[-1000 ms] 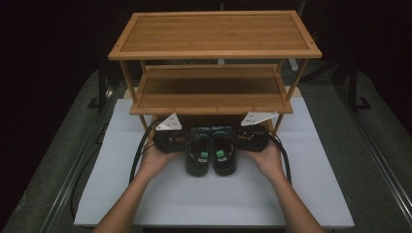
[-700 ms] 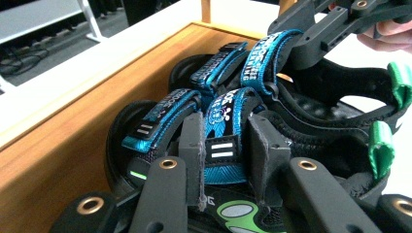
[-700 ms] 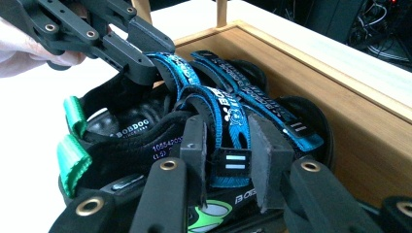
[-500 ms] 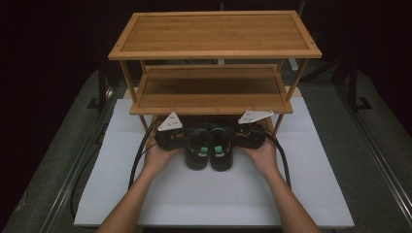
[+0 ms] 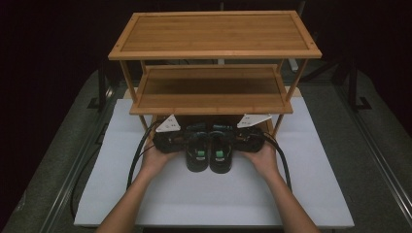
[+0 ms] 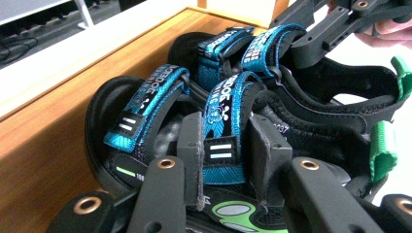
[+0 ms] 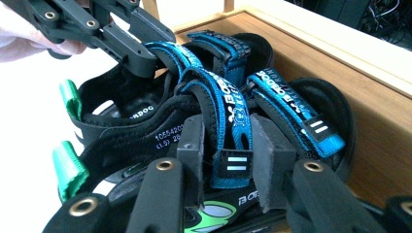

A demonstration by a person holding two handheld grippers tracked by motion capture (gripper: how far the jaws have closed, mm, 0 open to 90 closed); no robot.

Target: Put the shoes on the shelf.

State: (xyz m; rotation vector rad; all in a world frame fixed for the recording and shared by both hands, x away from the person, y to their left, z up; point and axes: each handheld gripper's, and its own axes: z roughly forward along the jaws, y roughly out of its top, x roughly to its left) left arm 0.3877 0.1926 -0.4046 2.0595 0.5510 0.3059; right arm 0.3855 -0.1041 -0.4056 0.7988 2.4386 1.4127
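A pair of black sandals with blue straps and green heel tabs lies at the foot of the bamboo rack (image 5: 214,97), toes toward its lowest board (image 6: 48,136). My left gripper (image 6: 223,141) is shut on the middle strap of the left sandal (image 5: 197,154). The right gripper (image 7: 228,145) has its pads against the middle strap of the right sandal (image 5: 219,154); its jaws have just been opening slightly, with the strap still between them. In the high view the left gripper (image 5: 187,141) and right gripper (image 5: 231,140) point inward from either side.
The rack has a wide top shelf (image 5: 214,34) and a middle shelf overhanging both grippers. It stands on a white mat (image 5: 194,199) on a grey table. Black cables (image 5: 138,155) trail from each gripper along the forearms.
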